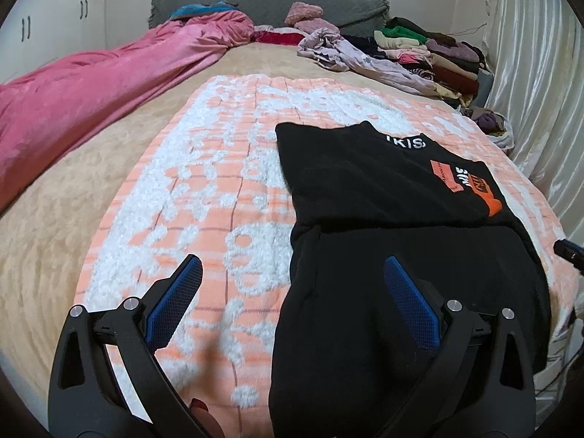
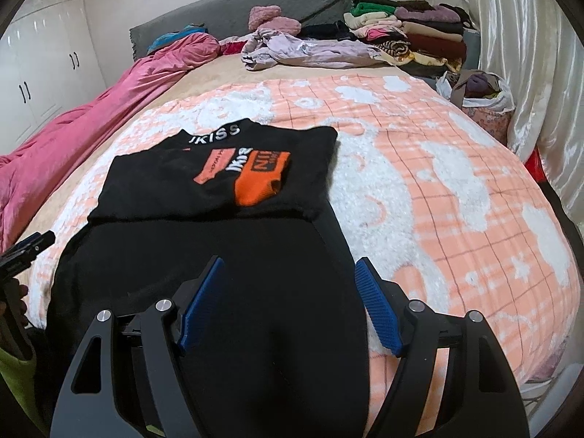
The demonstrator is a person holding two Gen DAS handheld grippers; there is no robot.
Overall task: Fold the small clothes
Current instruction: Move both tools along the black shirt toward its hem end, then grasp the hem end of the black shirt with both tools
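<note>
A black sweatshirt point(image 1: 368, 189) point(image 2: 219, 197) with white collar lettering and an orange chest print lies flat on an orange-and-white checked blanket point(image 1: 204, 189) point(image 2: 438, 168). Its sides are folded in, and its lower half spreads toward me over the bed's near edge. My left gripper point(image 1: 292, 261) hovers open over the garment's left hem edge: the left pad is above the blanket, the right pad above black cloth. My right gripper point(image 2: 288, 262) is open above the hem's right part, its right pad near the cloth edge. Nothing is pinched. Each gripper's tip shows at the other view's edge.
A pink duvet point(image 1: 91, 102) runs along the bed's left side. Stacks of folded clothes point(image 2: 412, 33) and a crumpled lilac garment point(image 2: 306, 51) lie by the grey headboard point(image 1: 262, 3). A bag of clothes point(image 2: 485, 102) and a shiny curtain point(image 2: 525, 54) are at right.
</note>
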